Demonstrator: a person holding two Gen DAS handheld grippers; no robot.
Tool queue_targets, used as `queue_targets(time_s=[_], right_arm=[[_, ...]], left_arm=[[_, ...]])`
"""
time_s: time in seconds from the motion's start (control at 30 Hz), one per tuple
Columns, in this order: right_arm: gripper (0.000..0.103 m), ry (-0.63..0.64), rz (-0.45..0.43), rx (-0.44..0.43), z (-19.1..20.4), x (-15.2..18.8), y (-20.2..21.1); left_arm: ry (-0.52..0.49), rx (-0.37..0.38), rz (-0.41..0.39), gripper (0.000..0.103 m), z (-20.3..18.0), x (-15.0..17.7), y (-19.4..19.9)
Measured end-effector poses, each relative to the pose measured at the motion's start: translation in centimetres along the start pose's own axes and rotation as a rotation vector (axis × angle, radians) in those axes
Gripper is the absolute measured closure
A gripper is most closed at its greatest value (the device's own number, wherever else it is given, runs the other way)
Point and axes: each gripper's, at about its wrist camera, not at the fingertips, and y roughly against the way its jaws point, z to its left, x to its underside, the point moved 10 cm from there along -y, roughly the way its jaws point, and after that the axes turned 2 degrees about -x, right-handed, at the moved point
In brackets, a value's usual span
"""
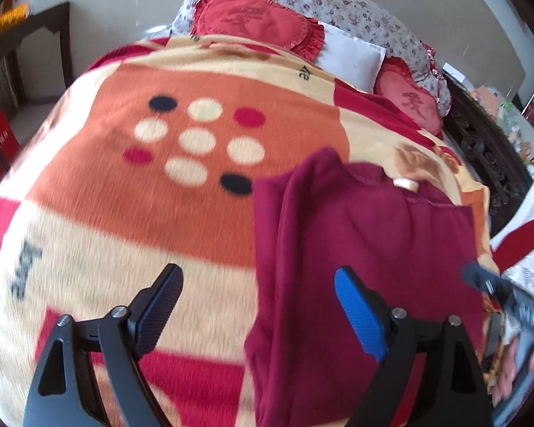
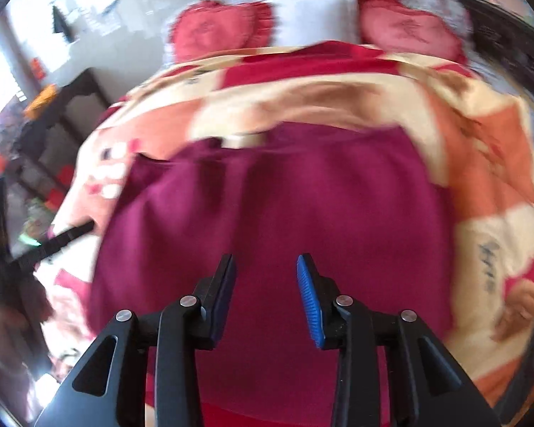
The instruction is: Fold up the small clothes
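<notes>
A maroon garment of soft, matte knit lies folded into a rough rectangle on a fuzzy fleece blanket patterned in orange, cream and red with round dots. The left gripper hangs above its left edge, ribbed pads wide apart and empty. The right gripper hovers over its near middle, jaws parted, gripping nothing.

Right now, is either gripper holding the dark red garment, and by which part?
Nothing is held. The left gripper stands wide open and the right gripper is open, both above the dark red fleece garment lying on the patterned blanket.
</notes>
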Motion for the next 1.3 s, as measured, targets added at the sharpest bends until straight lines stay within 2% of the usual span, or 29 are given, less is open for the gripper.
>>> queue_targets(time_s=[0.17,0.23,0.33,0.43,0.53,0.6,0.67,0.7,0.73,0.77,0.8,0.83,0.87,0.9,0.93,1.0,1.07,1.13,1.23,1.3], right_arm=[[0.084,0.076,0.067,-0.103,7.2,-2.6,-4.9],[0.079,0.072,0.132,-0.134,9.8,-3.3,-8.1],[0.076,0.068,0.202,-0.142,12.4,-3.1,-11.3],[0.063,0.165,0.239,-0.065,14.6,-3.2,-13.6],[0.059,0.272,0.279,0.056,15.7,-2.8,-15.7],[0.055,0.335,0.289,0.123,16.2,-2.3,-16.8],[0.054,0.413,0.279,0.194,16.5,-1.5,-17.6],[0.056,0.427,0.266,0.201,16.7,-1.5,-17.5],[0.066,0.428,0.244,0.2,16.5,-1.6,-17.1],[0.071,0.419,0.235,0.188,16.4,-1.6,-16.7],[0.081,0.397,0.226,0.151,16.2,-1.7,-16.1],[0.096,0.367,0.217,0.109,15.8,-2.0,-15.2],[0.102,0.339,0.214,0.068,15.6,-2.1,-14.4],[0.103,0.304,0.203,0.015,15.4,-2.4,-13.3],[0.103,0.263,0.176,-0.046,15.0,-3.0,-11.9],[0.103,0.195,0.131,-0.138,14.2,-4.1,-9.3],[0.103,0.166,0.104,-0.18,13.4,-5.0,-7.3],[0.103,0.148,0.073,-0.192,11.9,-5.5,-5.5],[0.103,0.106,0.03,-0.196,9.3,-6.7,-3.3],[0.103,0.078,0.006,-0.2,7.7,-7.3,-1.8]], left_arm=[[0.08,0.059,0.061,0.009,1.6,3.8,0.3],[0.104,0.094,0.089,0.009,1.6,5.2,0.0],[0.11,0.117,0.108,0.009,1.3,6.4,-0.3],[0.114,0.127,0.115,0.009,1.2,7.1,-0.7],[0.113,0.131,0.113,0.009,1.2,7.3,-0.8],[0.112,0.132,0.117,0.009,1.2,7.2,-0.9],[0.109,0.13,0.121,0.009,1.2,7.2,-1.0],[0.105,0.127,0.123,0.009,1.2,7.1,-1.1],[0.1,0.125,0.12,0.009,1.1,7.0,-1.1],[0.097,0.125,0.116,0.009,0.9,6.9,-1.1],[0.097,0.126,0.114,0.009,0.7,6.7,-1.2],[0.098,0.133,0.113,0.009,0.5,6.6,-1.2],[0.101,0.14,0.114,0.009,0.2,6.6,-1.1],[0.104,0.154,0.118,0.01,-0.3,6.5,-1.0],[0.105,0.177,0.124,0.011,-0.8,6.5,-0.8],[0.095,0.212,0.129,0.023,-1.9,6.4,-0.2],[0.059,0.233,0.11,0.048,-3.4,5.8,1.0],[0.001,0.25,0.07,0.058,-5.6,4.9,2.9],[-0.088,0.277,0.005,0.068,-9.6,3.7,5.7],[-0.135,0.298,-0.015,0.071,-11.8,3.5,6.9]])
